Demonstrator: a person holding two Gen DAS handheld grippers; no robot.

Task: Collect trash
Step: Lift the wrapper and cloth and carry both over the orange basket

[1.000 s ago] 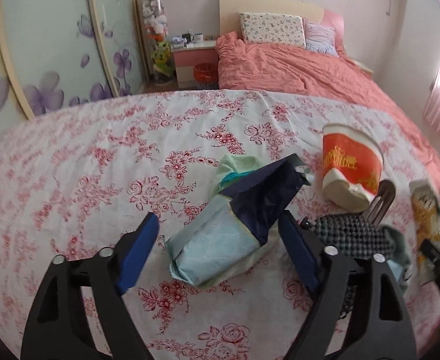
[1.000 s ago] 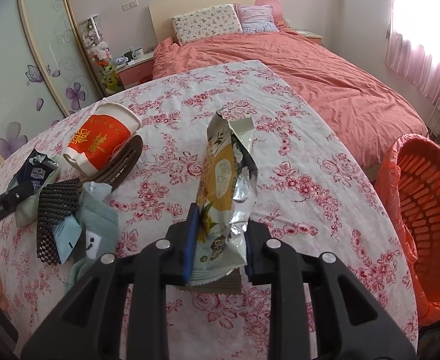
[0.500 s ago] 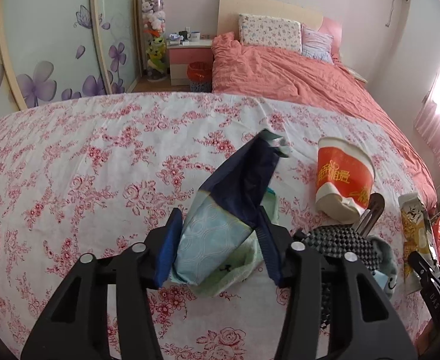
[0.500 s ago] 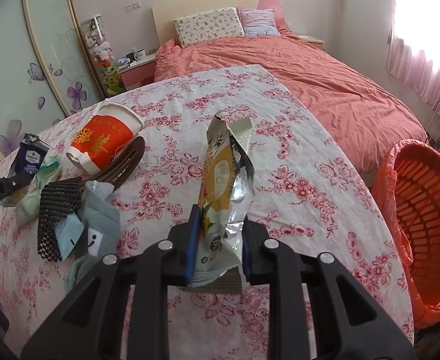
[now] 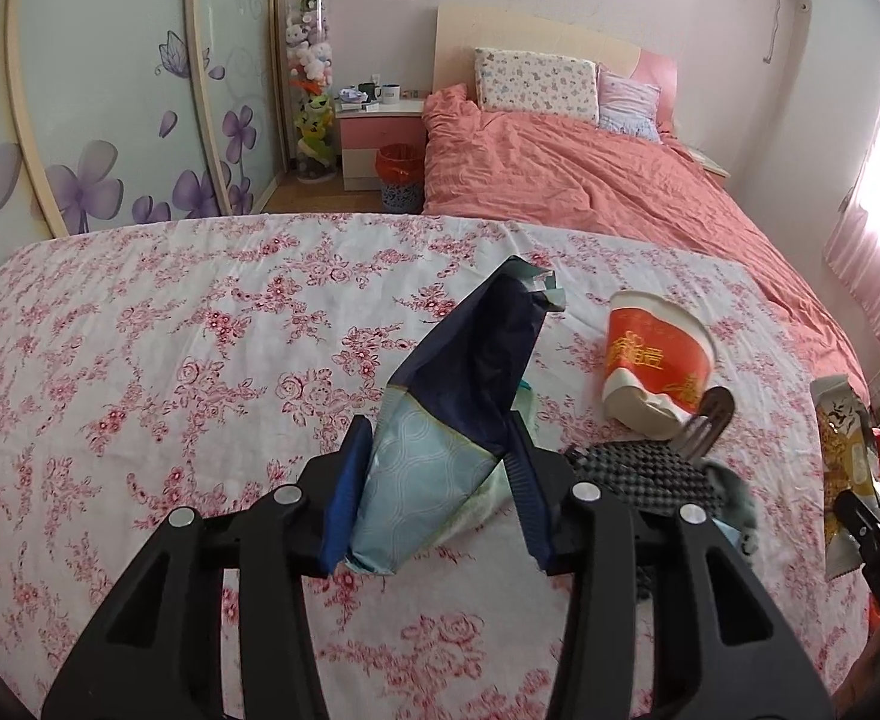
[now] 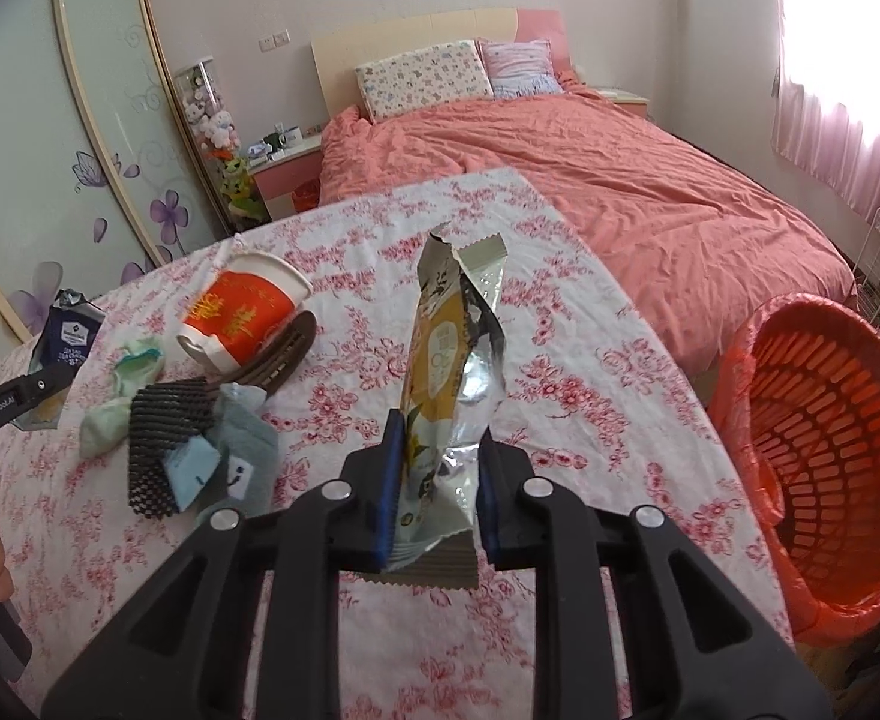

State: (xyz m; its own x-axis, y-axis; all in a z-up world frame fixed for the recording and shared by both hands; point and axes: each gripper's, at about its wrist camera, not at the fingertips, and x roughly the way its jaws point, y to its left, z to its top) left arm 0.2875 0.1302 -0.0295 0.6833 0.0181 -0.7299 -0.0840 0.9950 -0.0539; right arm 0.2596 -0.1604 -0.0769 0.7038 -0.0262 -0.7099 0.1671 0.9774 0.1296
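Note:
My left gripper [image 5: 434, 480] is shut on a navy and pale blue snack bag [image 5: 440, 432] and holds it upright above the floral tablecloth [image 5: 170, 360]. My right gripper [image 6: 437, 483] is shut on a yellow and silver snack wrapper [image 6: 451, 372], held upright over the table's right part. An orange trash basket [image 6: 829, 456] with an orange liner stands beside the table at the right. An orange paper cup [image 5: 655, 372] lies tipped on the table; it also shows in the right wrist view [image 6: 239, 312].
A brown hair clip [image 6: 278, 360], a black mesh piece [image 6: 164, 438], grey-blue socks [image 6: 242, 450] and pale green cloth [image 6: 110, 414] lie on the table. A pink bed [image 5: 589, 192], a nightstand [image 5: 374, 138] and floral wardrobe doors [image 5: 110, 90] stand behind.
My left gripper closed on the navy bag and lifted it upright off the table. My right gripper kept hold of the yellow wrapper and rose a little.

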